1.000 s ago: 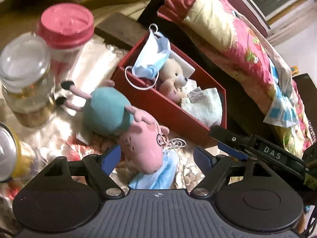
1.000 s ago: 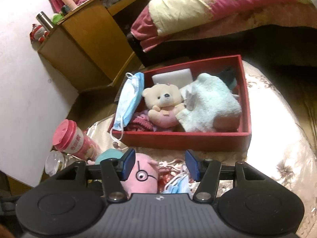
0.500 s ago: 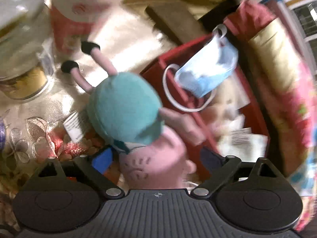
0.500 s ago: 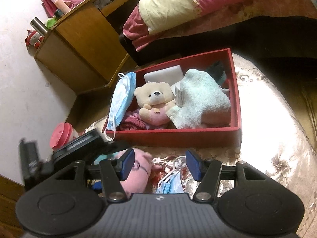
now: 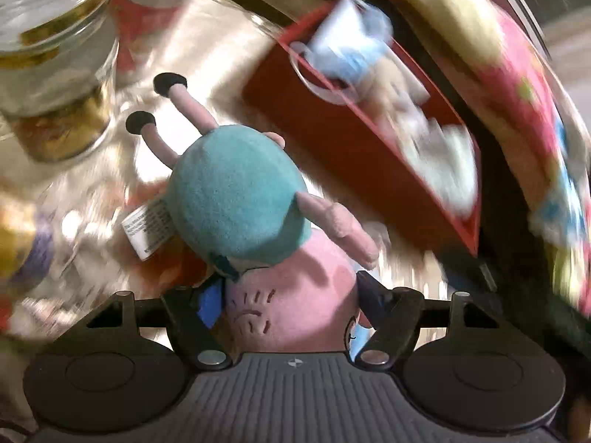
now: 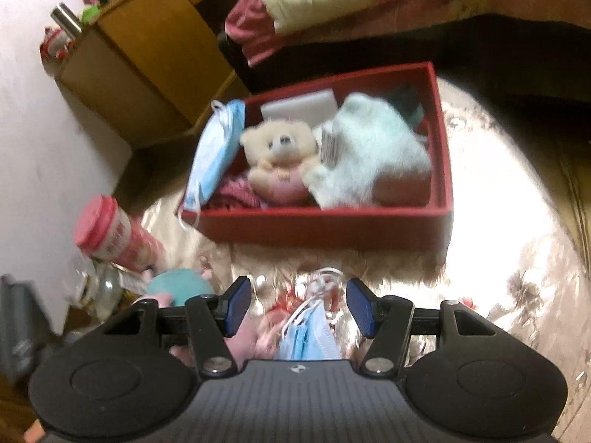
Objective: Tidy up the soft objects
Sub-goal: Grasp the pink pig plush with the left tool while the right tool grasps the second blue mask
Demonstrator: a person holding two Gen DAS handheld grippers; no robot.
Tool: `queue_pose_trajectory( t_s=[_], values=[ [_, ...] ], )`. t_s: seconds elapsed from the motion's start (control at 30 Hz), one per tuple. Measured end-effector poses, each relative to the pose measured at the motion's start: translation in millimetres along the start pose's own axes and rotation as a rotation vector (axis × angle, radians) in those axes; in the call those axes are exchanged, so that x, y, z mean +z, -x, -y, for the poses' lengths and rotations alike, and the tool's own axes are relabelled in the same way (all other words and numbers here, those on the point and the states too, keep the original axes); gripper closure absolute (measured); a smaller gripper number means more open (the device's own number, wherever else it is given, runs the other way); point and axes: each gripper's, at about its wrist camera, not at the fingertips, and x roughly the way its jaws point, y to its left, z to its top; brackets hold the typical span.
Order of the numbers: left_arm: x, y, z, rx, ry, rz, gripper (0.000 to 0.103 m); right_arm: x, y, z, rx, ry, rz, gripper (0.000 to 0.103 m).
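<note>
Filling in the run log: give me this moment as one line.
left claw: closing around pig plush head | right claw: open above face masks | red box: holds teddy bear, towel

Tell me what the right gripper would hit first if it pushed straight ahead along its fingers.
Probably the loose blue face masks lying on the table between the right gripper's open fingers. The red box sits beyond them, though depth is hard to judge.
</note>
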Motion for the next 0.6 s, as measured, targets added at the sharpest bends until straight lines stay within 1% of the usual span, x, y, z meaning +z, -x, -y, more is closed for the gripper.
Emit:
queue_pose_trajectory(
  t_s=[0.03,0.1,0.2,0.3,0.37,0.43,0.53,0.6],
  values=[
    [-8.8,5.9,2.0,0.003,-0.049,-0.015,0.032,-2.2,-4.4,-0.8,-0.014,0.007,-0.015,0.070],
    [-24.2,17.1,4.8,0.000,-0.132,-0.019,0.032,-7.4,-13.6,-1.1,-0.038,0.015,-0.046,0.070],
    [-38.8,28.2,1.7,0.016,-0.203,-0.004,0.032,-19.3,-30.8,-1.7,-0.059,0.014,-0.119,0.070],
    [-43.5,28.8,-0.3,0.044,-0.259,0.006,0.032,-35.2,-43.0,-8.6,-0.090,0.055,-0.154,0.070],
    [-45.1,29.6,-1.8,0.038,-0.269,0.002,0.032,-43.6,-47.4,-13.0,-0.108,0.074,-0.167,0.070],
    [-45.1,25.6,-1.9,0.032,-0.282,-0.011,0.031,-50.2,-50.5,-16.5,-0.103,0.076,-0.173,0.070],
    [-43.1,18.2,-4.2,0.039,-0.258,-0.019,0.031,-55.5,-54.5,-22.6,-0.133,0.100,-0.174,0.069],
    [-38.7,13.6,-3.8,0.066,-0.247,0.008,0.030,-57.3,-57.1,-25.0,-0.153,0.108,-0.173,0.063]
  ],
)
